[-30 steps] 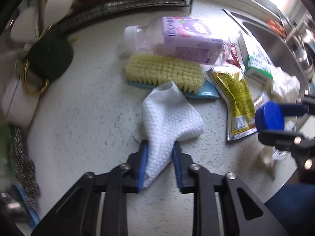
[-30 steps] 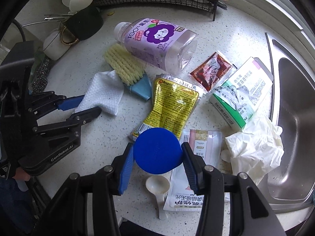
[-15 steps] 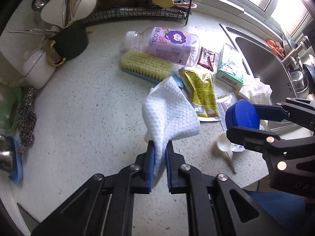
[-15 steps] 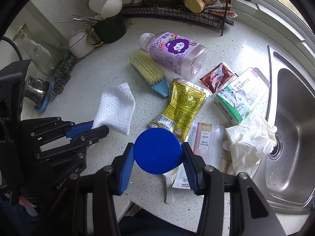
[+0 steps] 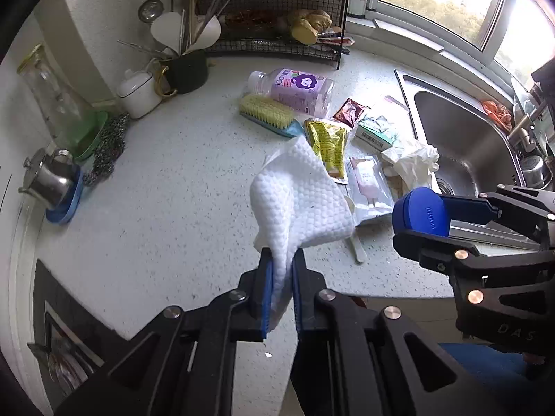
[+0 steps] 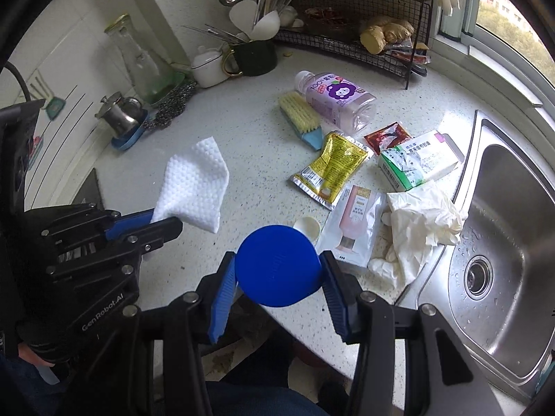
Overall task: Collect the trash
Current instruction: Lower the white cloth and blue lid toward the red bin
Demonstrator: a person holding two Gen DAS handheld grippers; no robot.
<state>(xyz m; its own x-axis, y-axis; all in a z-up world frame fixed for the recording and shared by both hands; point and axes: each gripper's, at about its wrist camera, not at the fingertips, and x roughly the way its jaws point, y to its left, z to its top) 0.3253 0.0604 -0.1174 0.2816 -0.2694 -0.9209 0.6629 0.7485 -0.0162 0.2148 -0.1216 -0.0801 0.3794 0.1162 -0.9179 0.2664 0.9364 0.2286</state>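
My left gripper (image 5: pixel 281 260) is shut on a white textured wipe (image 5: pixel 300 197) and holds it in the air above the counter's front edge; the wipe also shows in the right wrist view (image 6: pixel 194 185). My right gripper (image 6: pixel 275 270) is shut on a round blue lid (image 6: pixel 277 265), also held off the counter to the right of the left gripper (image 6: pixel 166 220). On the counter lie a yellow pouch (image 6: pixel 331 166), a purple-label bottle (image 6: pixel 334 100), a red sachet (image 6: pixel 386 137), a green-white carton (image 6: pixel 418 163), a pink sachet (image 6: pixel 353 223), crumpled white gloves (image 6: pixel 421 223) and a white spoon (image 6: pixel 307 227).
A yellow scrub brush (image 6: pixel 300 118) lies by the bottle. A steel sink (image 6: pixel 496 242) is at the right. A wire rack (image 6: pixel 347 17), dark utensil cup (image 6: pixel 255 53), white pot (image 6: pixel 208 67), glass jar (image 6: pixel 137 59), steel wool (image 6: pixel 171 104) and metal teapot (image 6: pixel 119 119) stand at the back left.
My left gripper closed on the wipe and lifted it off the counter, drawing back towards the front edge. My right gripper also drew back and up with the blue lid.
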